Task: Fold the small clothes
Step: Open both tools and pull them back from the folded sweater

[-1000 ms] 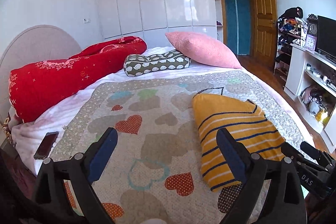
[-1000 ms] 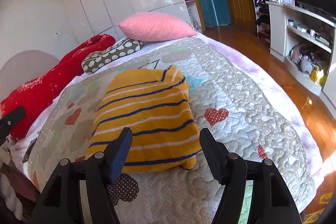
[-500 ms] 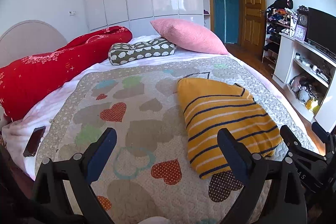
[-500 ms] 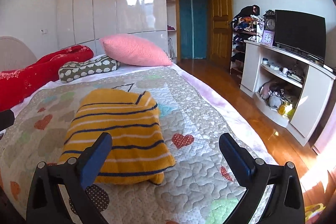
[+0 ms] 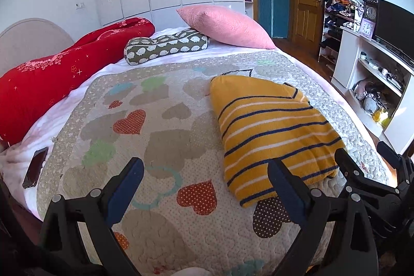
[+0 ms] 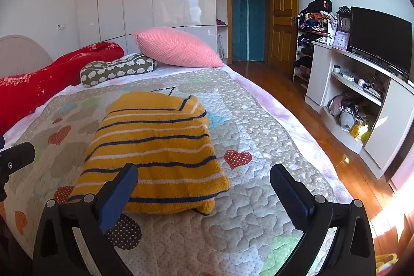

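The yellow striped sweater (image 6: pixel 155 146) lies folded on the heart quilt (image 5: pixel 145 146), on the side of the bed nearer to the TV shelf, w/ navy and white stripes across it. It is flat, one thick bundle, and a small corner sticks out at its near right edge.

The right gripper (image 6: pixel 204 183) hangs just in front of the near edge of the sweater. Its jaws have just been opening and stand now very wide; nothing is between the pads, only quilt shows in the gap. The left fingertip is in front of the sweater's near left corner, but I cannot tell if it touches.

The left gripper (image 5: pixel 204 177) is also wide open and holds nothing. It is over bare quilt, beside the sweater's left side; its right finger overlaps the near corner of the sweater in the left wrist view.

At the head of the bed: a red rolled duvet (image 5: pixel 51 74), a grey patterned bolster (image 5: pixel 165 45) and a pink pillow (image 6: pixel 176 48) leaning on it. A dark phone (image 5: pixel 35 167) lies near the bed edge, on the white sheet approx. beside the quilt border.
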